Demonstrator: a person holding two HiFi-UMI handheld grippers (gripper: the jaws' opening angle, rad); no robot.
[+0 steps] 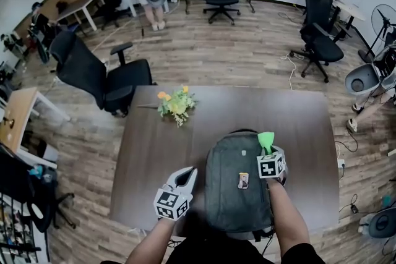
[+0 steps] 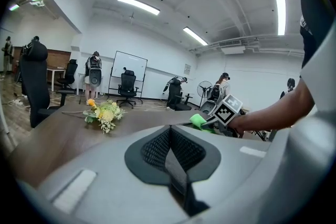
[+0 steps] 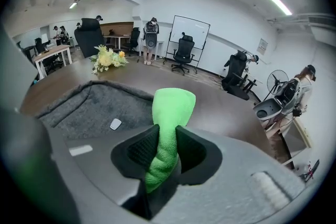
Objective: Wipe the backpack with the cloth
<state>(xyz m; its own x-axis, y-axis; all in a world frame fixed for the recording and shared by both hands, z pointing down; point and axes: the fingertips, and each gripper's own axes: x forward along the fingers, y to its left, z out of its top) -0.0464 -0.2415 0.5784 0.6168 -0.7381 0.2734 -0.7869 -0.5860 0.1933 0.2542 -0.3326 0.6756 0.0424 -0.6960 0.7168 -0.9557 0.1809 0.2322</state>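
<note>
The right gripper [image 1: 270,151] clamps the bright green cloth [image 3: 173,105] over the grey fabric backpack [image 1: 230,198], ready for wiping. The left gripper [image 1: 185,176] is beside the backpack, closed and empty.

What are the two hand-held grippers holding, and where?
The right hand-held gripper pinches the green cloth by its bunched part; its top pokes out. The left hand-held gripper is shut, empty.

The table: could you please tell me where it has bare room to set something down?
Bare table right of the backpack out to the right edge, and the whole far right corner. Also bare on the left, between the flowers and the left gripper. Crowded at the near middle: backpack, right gripper with cloth.
</note>
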